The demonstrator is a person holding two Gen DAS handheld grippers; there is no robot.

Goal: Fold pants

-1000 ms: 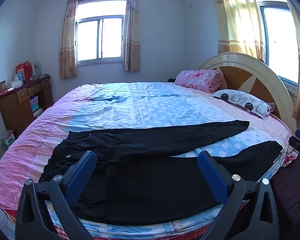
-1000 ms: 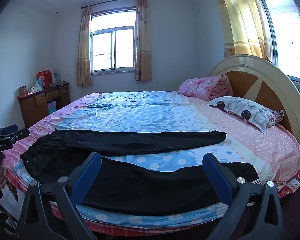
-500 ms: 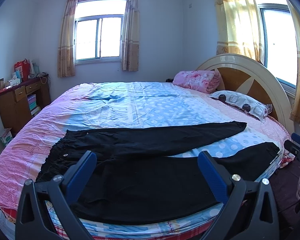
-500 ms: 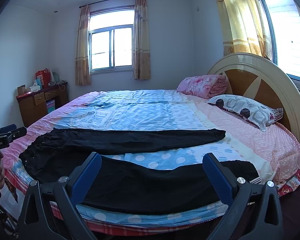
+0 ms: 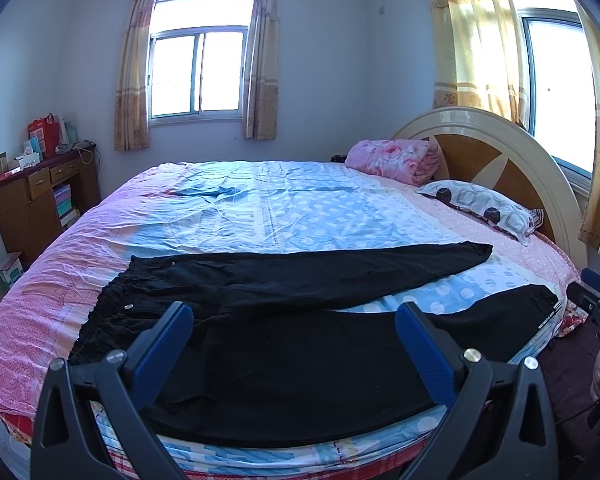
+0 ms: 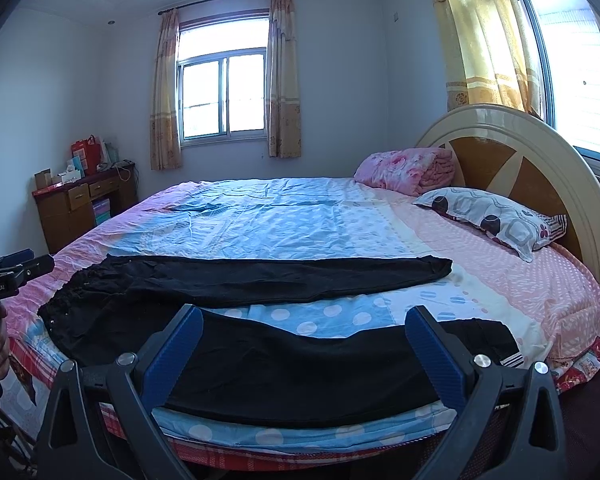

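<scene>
Black pants (image 5: 284,344) lie flat on the bed (image 5: 260,208), waistband to the left, both legs spread apart toward the right. In the right wrist view the same pants (image 6: 300,364) stretch across the near edge. My left gripper (image 5: 294,320) hangs open above the near leg close to the waist, holding nothing. My right gripper (image 6: 304,328) is open too, over the near leg further toward the cuff. The right gripper also shows at the right edge of the left wrist view, and the left gripper at the left edge of the right wrist view.
A folded pink blanket (image 5: 396,160) and a patterned pillow (image 5: 480,206) sit by the round headboard (image 5: 496,160). A wooden desk (image 5: 36,200) with boxes stands at the left wall. Curtained windows are behind and to the right.
Both views have shifted slightly upward and back from the bed; the pants lie as before and both grippers stay open.
</scene>
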